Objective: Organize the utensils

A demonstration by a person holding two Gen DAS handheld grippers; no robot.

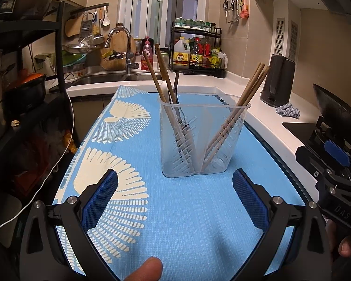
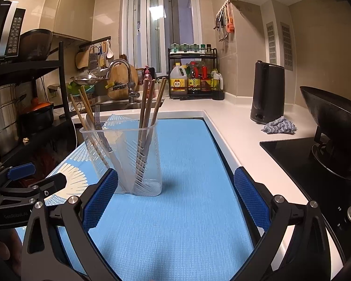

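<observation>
A clear plastic utensil holder (image 1: pixel 202 138) (image 2: pixel 124 157) with two compartments stands upright on the blue patterned mat (image 1: pixel 187 210) (image 2: pixel 175 210). Its left compartment holds wooden chopsticks (image 1: pixel 153 70) (image 2: pixel 82 107), a white spoon (image 1: pixel 165 91) and a dark-handled fork (image 1: pixel 176 86) (image 2: pixel 97 117). Its right compartment holds several more chopsticks (image 1: pixel 252 86) (image 2: pixel 149 98). My left gripper (image 1: pixel 175 187) hovers open over the mat just in front of the holder, empty. My right gripper (image 2: pixel 175 187) is open and empty too, to the right of the holder, its left pad (image 2: pixel 100 196) close to the holder's base.
A black kettle (image 2: pixel 268 93) and a grey cloth (image 2: pixel 279 125) sit on the white counter at right, beside a hob with a dark wok (image 2: pixel 332 117). Sink and faucet (image 2: pixel 126 79) lie behind the mat; a bottle rack (image 2: pixel 194 79) stands at the back. A black shelf (image 1: pixel 23 70) is on the left.
</observation>
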